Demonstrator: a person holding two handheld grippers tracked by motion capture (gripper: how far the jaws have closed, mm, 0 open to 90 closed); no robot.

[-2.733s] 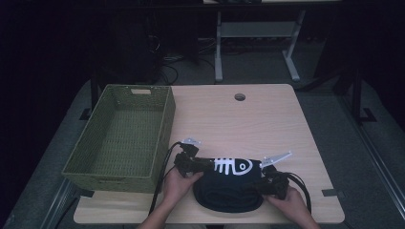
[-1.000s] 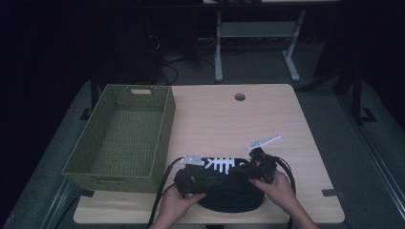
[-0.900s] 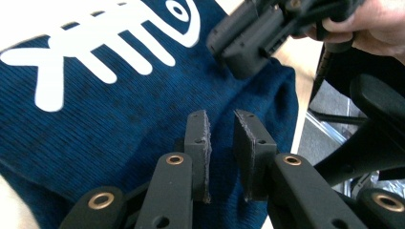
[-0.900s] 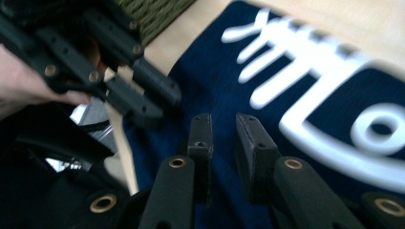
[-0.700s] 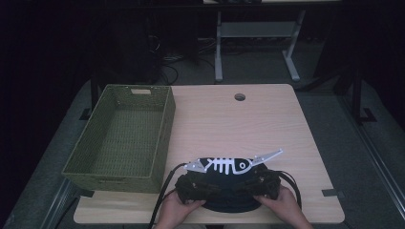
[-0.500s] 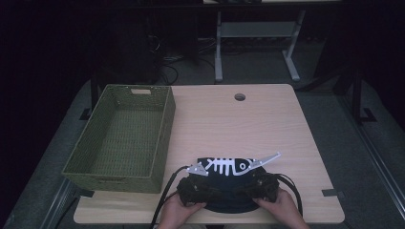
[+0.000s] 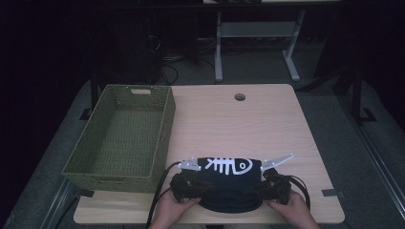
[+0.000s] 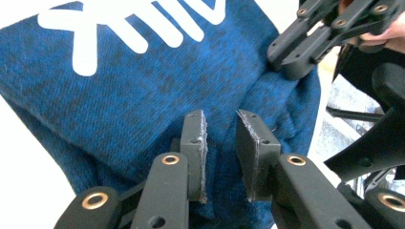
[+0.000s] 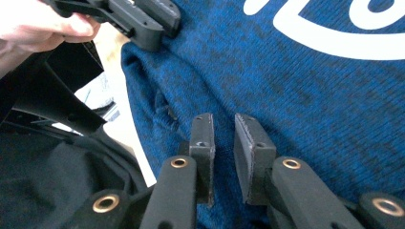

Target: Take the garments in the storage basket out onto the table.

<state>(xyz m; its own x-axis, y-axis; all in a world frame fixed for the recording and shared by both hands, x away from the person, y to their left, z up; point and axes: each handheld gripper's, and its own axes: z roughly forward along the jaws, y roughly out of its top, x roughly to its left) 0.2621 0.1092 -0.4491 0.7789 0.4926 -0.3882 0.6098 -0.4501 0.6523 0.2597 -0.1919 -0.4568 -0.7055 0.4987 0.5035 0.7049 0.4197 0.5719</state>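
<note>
A dark blue garment (image 7: pixel 224 167) with a white fish-skeleton print lies folded near the table's front edge. My left gripper (image 7: pixel 193 181) rests at its left end and my right gripper (image 7: pixel 265 183) at its right end, each in one of the person's hands. In the left gripper view the left gripper (image 8: pixel 221 114) hovers over the blue knit (image 8: pixel 143 95) with a narrow gap and nothing between the pads; its jaws have just been opening. In the right gripper view the right gripper (image 9: pixel 223 117) stands over the cloth (image 9: pixel 310 86) the same way, slightly reopened.
A green woven basket (image 7: pixel 165 129) stands on the left half of the wooden table (image 7: pixel 239 124). A round cable hole (image 7: pixel 239 97) sits near the far edge. Black cables trail off the front edge beside the hands.
Both hands have drawn back toward the near table edge, the right one sinking a little. The garment's lower part has bunched into a rounded bulge between the grippers.
</note>
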